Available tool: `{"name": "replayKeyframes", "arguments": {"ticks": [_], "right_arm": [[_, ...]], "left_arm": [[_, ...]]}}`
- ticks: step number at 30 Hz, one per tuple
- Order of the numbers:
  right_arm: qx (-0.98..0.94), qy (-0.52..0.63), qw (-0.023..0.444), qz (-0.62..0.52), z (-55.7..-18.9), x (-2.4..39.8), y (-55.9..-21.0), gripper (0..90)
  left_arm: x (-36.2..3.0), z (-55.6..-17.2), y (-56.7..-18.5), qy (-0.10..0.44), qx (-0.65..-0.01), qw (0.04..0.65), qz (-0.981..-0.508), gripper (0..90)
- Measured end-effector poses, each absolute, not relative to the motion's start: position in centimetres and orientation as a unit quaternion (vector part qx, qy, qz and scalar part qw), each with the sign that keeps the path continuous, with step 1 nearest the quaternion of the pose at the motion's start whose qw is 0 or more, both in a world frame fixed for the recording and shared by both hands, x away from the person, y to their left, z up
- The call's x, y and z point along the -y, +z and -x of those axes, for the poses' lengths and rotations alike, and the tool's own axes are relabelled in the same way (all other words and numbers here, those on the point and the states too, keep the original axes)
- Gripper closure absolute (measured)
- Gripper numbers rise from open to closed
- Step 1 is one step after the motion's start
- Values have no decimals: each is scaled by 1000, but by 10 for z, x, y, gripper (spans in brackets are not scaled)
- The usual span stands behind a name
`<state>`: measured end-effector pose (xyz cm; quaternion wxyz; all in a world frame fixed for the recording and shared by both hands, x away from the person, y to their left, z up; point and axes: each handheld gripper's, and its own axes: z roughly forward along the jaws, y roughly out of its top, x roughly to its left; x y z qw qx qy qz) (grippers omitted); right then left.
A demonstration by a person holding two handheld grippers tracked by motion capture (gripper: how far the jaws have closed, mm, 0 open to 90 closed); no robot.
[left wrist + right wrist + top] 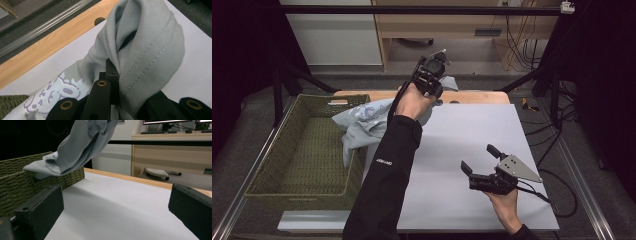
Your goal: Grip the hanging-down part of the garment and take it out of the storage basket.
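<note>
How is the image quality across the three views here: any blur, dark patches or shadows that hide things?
High view: evenly lit over the white table top, surroundings fall into black, slightly soft. Left gripper view: the pale grey printed cloth garment is sharp, stitching legible, while the left tool is dark. Right gripper view: the right tool has blurred near jaws, with a soft shadow on the table beside the green woven basket.

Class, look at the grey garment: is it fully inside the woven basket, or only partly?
Partly. The left gripper holds the grey garment up above the table; its lower end drapes over the basket rim.
</note>
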<state>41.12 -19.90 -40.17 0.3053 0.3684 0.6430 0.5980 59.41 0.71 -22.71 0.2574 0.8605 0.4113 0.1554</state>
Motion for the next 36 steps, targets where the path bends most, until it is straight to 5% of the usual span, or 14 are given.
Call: {"name": "replayKeyframes", "arguments": {"ticks": [36], "right_arm": [[-657,623,264,-332,-459,118,-369,5]], "left_arm": [[-16,-593,-213,163,-410,256,-860,845]]}}
